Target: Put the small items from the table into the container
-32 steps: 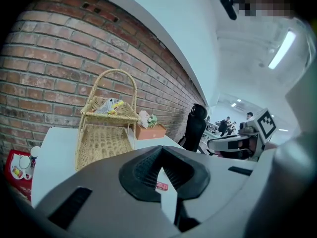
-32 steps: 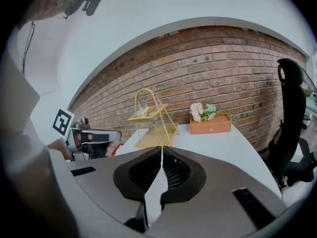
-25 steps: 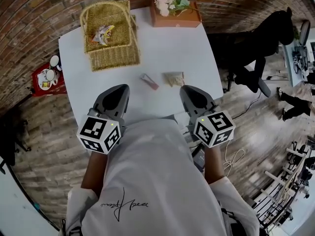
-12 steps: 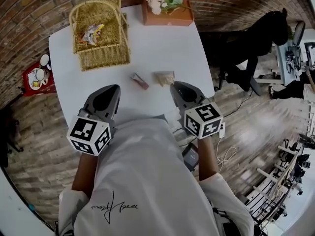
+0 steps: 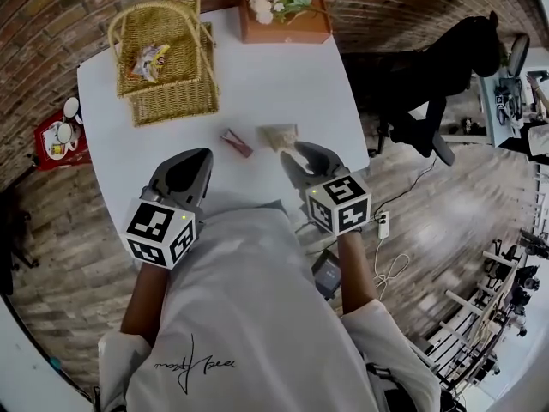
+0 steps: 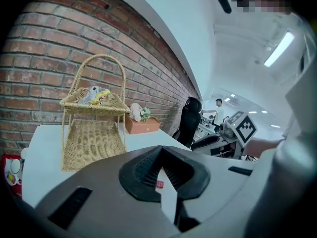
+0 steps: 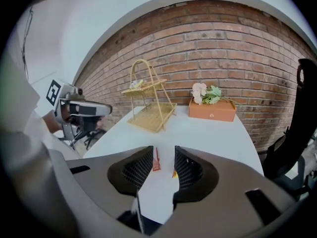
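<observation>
A two-tier wicker basket stands at the far left of the white table, with wrapped snacks in its upper tier. A small red packet and a beige packet lie mid-table. My right gripper hovers just short of the beige packet; its jaws are opening and nothing is between them. Through that gap the red packet shows on the table. My left gripper is shut and empty at the near edge, and its view faces the basket.
An orange planter box with flowers sits at the table's far edge. A black office chair stands right of the table. A red stool with cups is on the floor at the left. A brick wall runs behind.
My right gripper has sunk toward the beige packet and its jaws have parted from shut. The left gripper has stayed put and shut.
</observation>
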`<state>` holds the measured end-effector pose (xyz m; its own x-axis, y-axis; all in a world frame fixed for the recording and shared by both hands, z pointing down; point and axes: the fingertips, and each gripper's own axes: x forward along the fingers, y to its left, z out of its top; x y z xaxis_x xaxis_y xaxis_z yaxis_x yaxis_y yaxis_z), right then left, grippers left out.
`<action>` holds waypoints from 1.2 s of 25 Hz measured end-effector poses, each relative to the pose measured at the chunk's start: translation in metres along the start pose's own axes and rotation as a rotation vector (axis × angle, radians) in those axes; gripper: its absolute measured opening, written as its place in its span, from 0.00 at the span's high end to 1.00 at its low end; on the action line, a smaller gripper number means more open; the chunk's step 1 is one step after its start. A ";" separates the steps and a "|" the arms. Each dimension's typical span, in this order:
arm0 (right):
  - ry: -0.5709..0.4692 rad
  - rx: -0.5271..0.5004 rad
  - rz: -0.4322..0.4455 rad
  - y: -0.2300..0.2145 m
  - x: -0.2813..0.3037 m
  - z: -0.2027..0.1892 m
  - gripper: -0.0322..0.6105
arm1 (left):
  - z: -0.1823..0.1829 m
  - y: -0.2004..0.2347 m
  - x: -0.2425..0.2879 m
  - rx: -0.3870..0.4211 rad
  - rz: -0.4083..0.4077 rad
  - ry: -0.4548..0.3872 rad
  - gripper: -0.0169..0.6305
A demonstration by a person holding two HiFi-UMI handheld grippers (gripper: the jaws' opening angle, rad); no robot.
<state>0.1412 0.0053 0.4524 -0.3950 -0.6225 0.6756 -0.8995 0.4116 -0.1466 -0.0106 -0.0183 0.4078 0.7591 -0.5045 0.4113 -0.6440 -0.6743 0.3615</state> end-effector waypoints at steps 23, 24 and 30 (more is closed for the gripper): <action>0.134 0.013 -0.008 -0.028 0.031 -0.050 0.65 | -0.006 -0.010 0.019 0.004 -0.012 0.052 0.96; 0.137 0.014 -0.009 -0.029 0.033 -0.051 0.65 | -0.006 -0.010 0.019 0.003 -0.011 0.055 0.96; 0.163 0.012 -0.024 -0.035 0.044 -0.060 0.63 | -0.011 -0.009 0.022 0.003 -0.011 0.078 0.96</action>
<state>0.1667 0.0037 0.5303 -0.3389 -0.5154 0.7871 -0.9107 0.3896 -0.1371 0.0105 -0.0179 0.4225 0.7563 -0.4537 0.4713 -0.6353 -0.6813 0.3636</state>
